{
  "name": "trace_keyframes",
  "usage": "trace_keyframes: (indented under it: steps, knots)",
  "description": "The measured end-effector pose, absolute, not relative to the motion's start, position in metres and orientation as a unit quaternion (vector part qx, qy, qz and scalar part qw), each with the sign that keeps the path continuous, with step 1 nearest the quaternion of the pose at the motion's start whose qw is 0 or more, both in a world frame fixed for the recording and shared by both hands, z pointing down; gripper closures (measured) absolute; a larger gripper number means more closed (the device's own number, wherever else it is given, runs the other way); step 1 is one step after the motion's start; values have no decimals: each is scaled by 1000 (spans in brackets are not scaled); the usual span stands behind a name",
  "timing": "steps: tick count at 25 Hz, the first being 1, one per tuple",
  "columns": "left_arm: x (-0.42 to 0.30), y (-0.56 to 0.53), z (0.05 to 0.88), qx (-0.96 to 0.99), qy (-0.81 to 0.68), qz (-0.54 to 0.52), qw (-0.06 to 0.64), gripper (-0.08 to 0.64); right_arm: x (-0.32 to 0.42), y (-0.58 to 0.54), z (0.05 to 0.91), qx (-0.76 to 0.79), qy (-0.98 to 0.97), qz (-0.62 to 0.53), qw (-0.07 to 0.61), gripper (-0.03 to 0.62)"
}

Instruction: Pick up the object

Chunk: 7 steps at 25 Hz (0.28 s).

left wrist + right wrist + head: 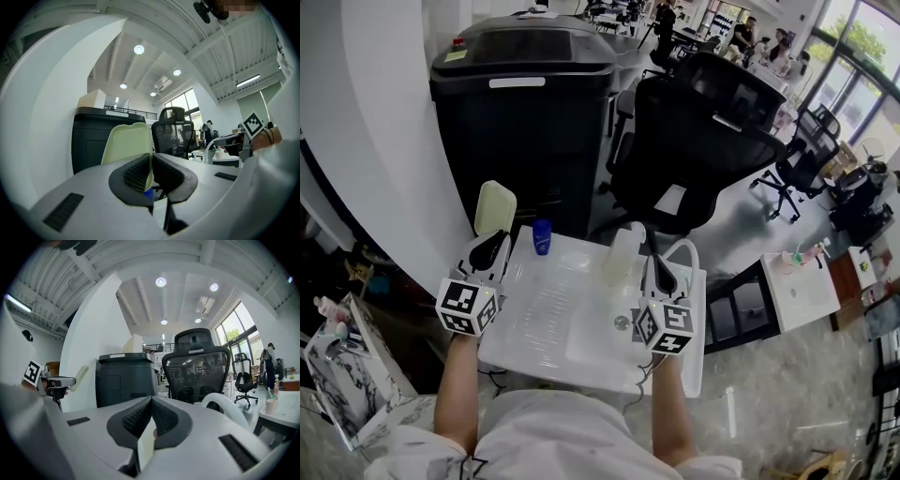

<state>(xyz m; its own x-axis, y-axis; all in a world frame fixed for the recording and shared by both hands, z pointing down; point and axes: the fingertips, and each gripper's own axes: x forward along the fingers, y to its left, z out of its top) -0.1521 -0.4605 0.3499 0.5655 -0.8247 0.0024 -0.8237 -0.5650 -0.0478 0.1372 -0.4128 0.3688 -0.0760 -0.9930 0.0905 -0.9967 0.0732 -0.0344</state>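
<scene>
1. While you hold both grippers over the white table (546, 352), your left gripper (490, 246) is raised above the table's far left corner and your right gripper (661, 272) is over its right side, well apart from the left one.
2. Your left gripper's (151, 161) jaws are pressed together on the lower edge of the pale green flat piece (126, 143). That piece (495, 208) has rounded corners and stands upright above the jaws, lifted clear of the table.
3. Your right gripper's (151, 404) jaws meet with no gap at their tips. A thin pale strip (146, 446) is pinched in the seam between them; you cannot tell what it belongs to.
4. A translucent container (622, 255) stands on the table just beside your right gripper's jaws, and a white curved handle (686, 251) arches on their other side.
5. A small blue container (542, 236) stands near the table's far edge, between the two grippers.
6. A small round metal item (622, 322) lies on the table close to your right gripper's marker cube.
7. Beyond the table stand a large black lidded cabinet (525, 103) and a black mesh office chair (703, 141).
</scene>
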Motion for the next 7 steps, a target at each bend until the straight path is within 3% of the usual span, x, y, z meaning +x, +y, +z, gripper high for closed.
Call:
trace_keyframes:
  steps: [7]
  knots:
    - [-150,-464,351,-884,466,-16,25,522,139,-417,370,678,-733,43,21,584]
